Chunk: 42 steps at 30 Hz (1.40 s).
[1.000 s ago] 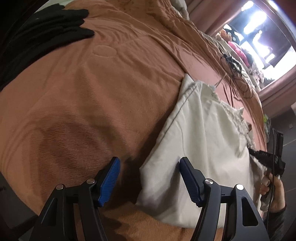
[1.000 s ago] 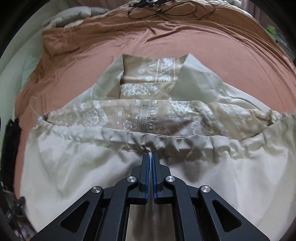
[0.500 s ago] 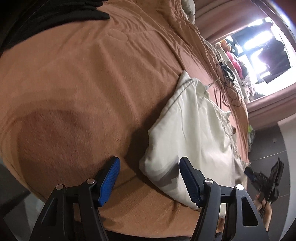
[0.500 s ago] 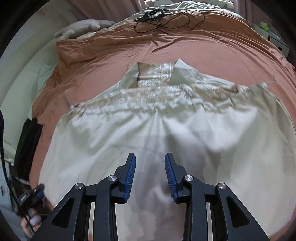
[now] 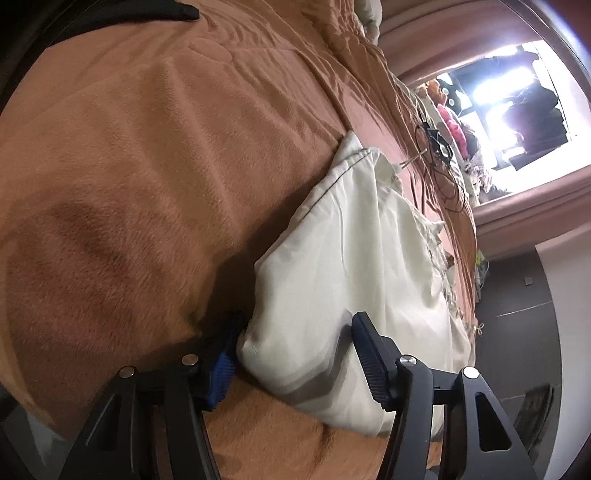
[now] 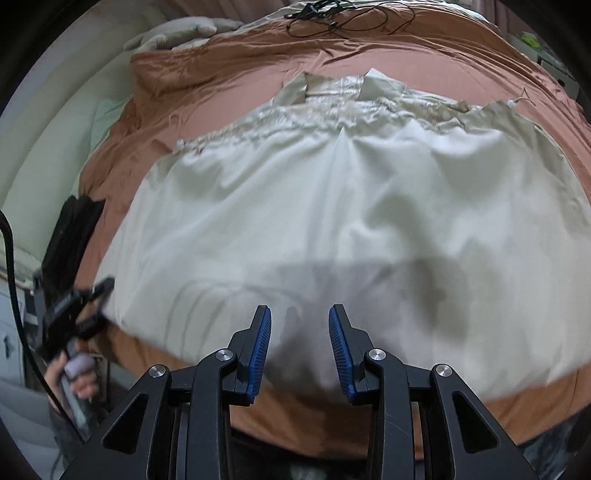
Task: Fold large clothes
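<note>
- L gripper [image 5: 295, 354] closing its fingers round the near corner of the cream garment [image 5: 351, 266]; a sec ago the fingers stood wider, w/ the corner only beside the right finger. Corner now sits between them, left finger [image 5: 223, 373] partly tucked under the cloth edge; can't tell if the pads press yet.
- R gripper [image 6: 300, 343] has let go: a sec ago clamped shut on the gathered waistband, now fingers part-open w/ nothing between, pulled back above the garment's plain near half [image 6: 351, 229].
- Garment lies folded on the brown bedspread [image 5: 129, 166], patterned lining and collar [image 6: 332, 92] at the far side, drawstring end [image 6: 517, 101] at the right edge.
- Around: black clothing [image 5: 122, 14] at the bed's far-left corner, tangled black cables [image 6: 340, 16] on the far side, grey pillow [image 6: 177, 35], bright window [image 5: 509, 81] beyond the bed.
- Person's hand [image 6: 75, 373] w/ the L gripper's handle seen at the bed's left edge from the right wrist view.
- No readable writing or labels.
</note>
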{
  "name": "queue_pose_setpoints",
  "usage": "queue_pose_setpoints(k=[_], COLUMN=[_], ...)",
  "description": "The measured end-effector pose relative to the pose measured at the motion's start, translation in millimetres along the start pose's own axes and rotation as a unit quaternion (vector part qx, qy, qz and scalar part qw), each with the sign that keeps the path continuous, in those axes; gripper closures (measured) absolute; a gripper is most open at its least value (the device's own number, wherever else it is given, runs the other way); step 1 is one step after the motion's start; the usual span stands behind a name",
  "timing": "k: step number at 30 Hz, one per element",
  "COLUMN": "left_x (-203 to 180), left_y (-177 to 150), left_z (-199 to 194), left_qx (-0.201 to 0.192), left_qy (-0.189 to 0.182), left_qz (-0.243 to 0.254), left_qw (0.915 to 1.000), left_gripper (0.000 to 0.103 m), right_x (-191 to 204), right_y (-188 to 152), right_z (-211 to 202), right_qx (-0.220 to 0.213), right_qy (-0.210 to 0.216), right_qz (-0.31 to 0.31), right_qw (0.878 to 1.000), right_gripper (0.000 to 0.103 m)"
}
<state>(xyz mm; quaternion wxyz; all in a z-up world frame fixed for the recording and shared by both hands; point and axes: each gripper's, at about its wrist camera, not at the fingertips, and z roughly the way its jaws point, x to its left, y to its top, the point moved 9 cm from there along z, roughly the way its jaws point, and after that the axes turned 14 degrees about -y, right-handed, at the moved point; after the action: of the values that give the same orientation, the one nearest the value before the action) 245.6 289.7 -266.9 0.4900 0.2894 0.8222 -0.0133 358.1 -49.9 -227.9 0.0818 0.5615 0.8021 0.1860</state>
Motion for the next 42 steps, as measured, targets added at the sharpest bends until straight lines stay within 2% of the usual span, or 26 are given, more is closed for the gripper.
queue_pose_setpoints(k=[7, 11, 14, 19, 21, 27, 38, 42], left_x=[8, 9, 6, -2, -4, -11, -4, -2], left_y=[3, 0, -2, -3, -1, 1, -1, -1], left_z=[-5, -10, -11, -15, -16, -21, -22, -22], left_qx=[-0.019, -0.026, -0.031, -0.041, -0.044, -0.051, -0.056, -0.057], left_qy=[-0.001, -0.018, -0.020, -0.017, -0.021, -0.027, -0.021, -0.017], left_qz=[-0.020, -0.034, -0.034, -0.025, -0.028, -0.029, -0.056, -0.065], left_qw=[0.9996, 0.9989, 0.9988, 0.9987, 0.9984, 0.9979, 0.9967, 0.9961], left_gripper=[0.061, 0.077, 0.081, 0.083, 0.083, 0.084, 0.085, 0.085], right_x=[10, 10, 10, 10, 9, 4, 2, -2], right_y=[-23, -25, -17, 1, 8, 33, 104, 131], right_z=[14, 37, 47, 62, 66, 77, 104, 116], right_qx=[0.012, 0.029, 0.031, 0.037, 0.035, 0.031, 0.023, 0.017], right_qy=[-0.026, -0.045, -0.050, -0.050, -0.055, -0.053, -0.049, -0.062], right_qz=[-0.010, -0.006, -0.002, 0.002, 0.004, 0.010, 0.020, 0.024], right_qw=[1.000, 0.999, 0.998, 0.998, 0.998, 0.998, 0.998, 0.998], right_gripper=[0.069, 0.069, 0.069, 0.069, 0.074, 0.078, 0.078, 0.089])
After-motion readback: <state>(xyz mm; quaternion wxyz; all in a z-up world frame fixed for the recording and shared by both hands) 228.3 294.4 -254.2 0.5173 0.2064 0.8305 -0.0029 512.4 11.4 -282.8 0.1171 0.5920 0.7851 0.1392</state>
